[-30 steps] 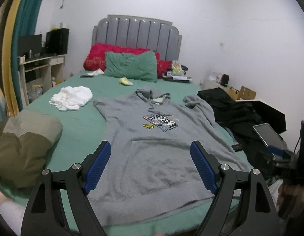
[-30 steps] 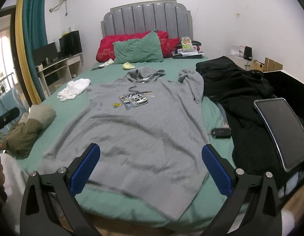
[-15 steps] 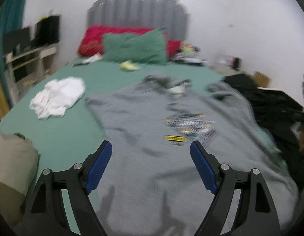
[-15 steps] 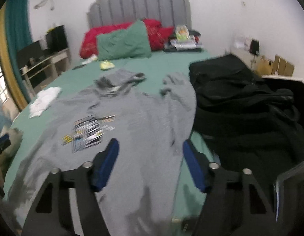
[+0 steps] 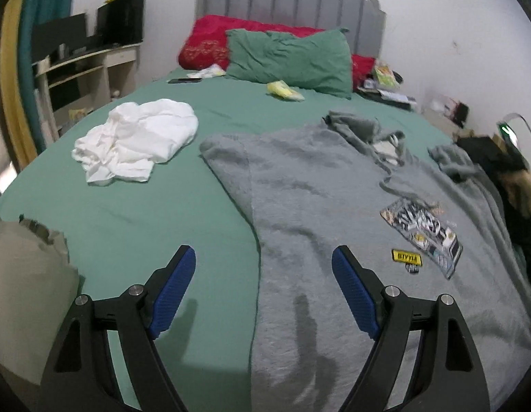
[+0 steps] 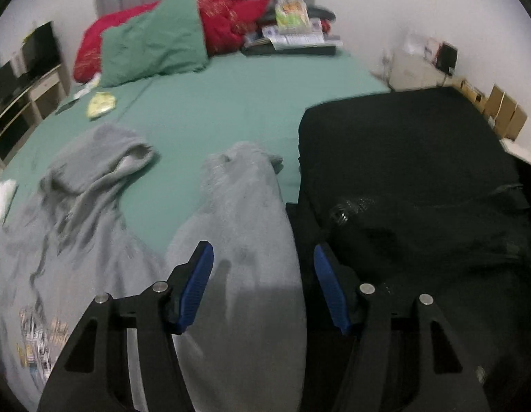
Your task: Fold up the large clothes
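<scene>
Your left gripper (image 5: 263, 274) is open over the gray hoodie (image 5: 334, 206) edge; your right gripper (image 6: 263, 274), half open after closing partway, holds nothing over its sleeve (image 6: 245, 206) at twelve o'clock.

Grey hoodie (image 5: 334, 213) lies spread flat, front up, on bed.

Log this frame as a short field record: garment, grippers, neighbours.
garment: grey hoodie spread face up on the green bedsheet, unfolded
left gripper: open, over the hoodie's side edge, holding nothing
right gripper: partly open, over the hoodie's sleeve, nothing pinched
neighbours: white garment, black clothes beside the sleeve
</scene>
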A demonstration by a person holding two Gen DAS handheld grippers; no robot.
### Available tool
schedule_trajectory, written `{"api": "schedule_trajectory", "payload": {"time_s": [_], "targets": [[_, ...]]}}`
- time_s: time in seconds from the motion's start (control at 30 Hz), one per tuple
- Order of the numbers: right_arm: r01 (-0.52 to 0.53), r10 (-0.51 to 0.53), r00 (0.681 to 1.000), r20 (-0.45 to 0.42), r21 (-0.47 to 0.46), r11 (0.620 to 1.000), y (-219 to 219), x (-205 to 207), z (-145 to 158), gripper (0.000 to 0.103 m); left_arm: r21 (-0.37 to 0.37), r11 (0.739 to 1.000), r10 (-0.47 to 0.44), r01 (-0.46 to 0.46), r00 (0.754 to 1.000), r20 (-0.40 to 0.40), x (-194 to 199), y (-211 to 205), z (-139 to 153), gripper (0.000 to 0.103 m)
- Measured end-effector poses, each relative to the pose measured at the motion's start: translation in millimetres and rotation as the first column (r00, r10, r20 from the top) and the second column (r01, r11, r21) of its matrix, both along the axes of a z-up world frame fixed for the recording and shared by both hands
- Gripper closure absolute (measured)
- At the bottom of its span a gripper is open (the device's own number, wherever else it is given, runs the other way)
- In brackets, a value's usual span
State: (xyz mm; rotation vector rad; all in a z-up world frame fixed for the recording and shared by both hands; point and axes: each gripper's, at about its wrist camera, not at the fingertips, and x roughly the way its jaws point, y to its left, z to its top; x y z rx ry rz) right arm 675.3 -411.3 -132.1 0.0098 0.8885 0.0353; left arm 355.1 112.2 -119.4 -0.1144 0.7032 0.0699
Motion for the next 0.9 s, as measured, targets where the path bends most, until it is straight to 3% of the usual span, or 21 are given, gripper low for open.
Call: {"api": "schedule_trajectory", "payload": {"time_s": [0.07,0.1,0.13,0.17,0.2,0.3,0.43,0.5,0.6,0.7,0.77,0.83,0.9], "targets": [[-0.003,0.003,1.000,0.021,0.027,1.000,3.5,9.3,-5.8,0.043,-0.003,1.000,-0.015,0.015,1.000,-0.009,2.0,-2.4,-3.8,0.018],[-0.003,0.002,1.000,0.006,0.049,0.999,6.6,11.2,-9.8,0.054,-0.017,0.999,-0.028,0.028,0.999,-0.016,4.3,-3.0,-6.0,0.018],[0.003,-0.001,1.000,-0.030,0.045,0.999,10.3,13.6,-14.2,0.099,-0.029,0.999,-0.045,0.044,0.999,-0.027,5.4,-4.0,-8.3,0.018],[0.018,-0.017,0.999,-0.045,0.001,1.000,14.8,18.9,-13.8,0.100,-0.035,0.998,-0.051,0.050,0.998,-0.037,5.6,-4.6,-10.2,0.018],[0.023,-0.024,1.000,-0.003,-0.050,0.998,23.1,13.2,-3.7,0.100,-0.044,0.998,-0.049,0.047,0.998,-0.043,5.2,-3.6,-11.1,0.018],[-0.015,0.022,0.991,0.133,-0.053,0.999,48.9,-10.4,41.6,0.100,-0.072,0.997,-0.027,0.025,0.999,-0.027,1.3,0.9,-2.6,0.018],[-0.159,0.166,0.951,0.261,-0.046,0.986,122.7,-74.1,100.6,0.100,-0.086,0.996,0.008,-0.005,0.999,0.037,-8.8,7.4,24.1,0.018],[-0.241,0.251,0.926,0.282,-0.068,0.968,161.8,-100.4,107.6,0.100,-0.081,0.997,0.023,-0.019,0.998,0.058,-13.8,10.9,33.8,0.018],[-0.362,0.366,0.902,0.228,-0.061,0.930,229.1,-135.9,79.0,0.099,-0.103,0.994,0.036,-0.030,0.998,0.057,-17.4,17.1,37.9,0.018],[-0.507,0.507,0.861,-0.040,0.026,0.862,299.4,-166.6,-0.4,0.091,-0.091,0.995,0.047,-0.044,0.998,0.039,-19.5,23.5,36.3,0.018],[-0.540,0.537,0.829,-0.155,0.027,0.841,324.3,-195.2,-40.2,0.061,-0.107,0.993,0.061,-0.058,0.998,0.027,-21.7,31.4,36.3,0.018],[-0.564,0.565,0.808,-0.165,0.055,0.824,332.1,-225.9,-57.1,0.042,-0.136,0.989,0.068,-0.064,0.998,0.019,-25.3,39.7,38.0,0.018],[-0.567,0.570,0.810,-0.135,0.064,0.821,322.7,-243.7,-53.8,0.040,-0.145,0.987,0.071,-0.067,0.997,0.021,-28.4,47.7,42.6,0.018]]}}
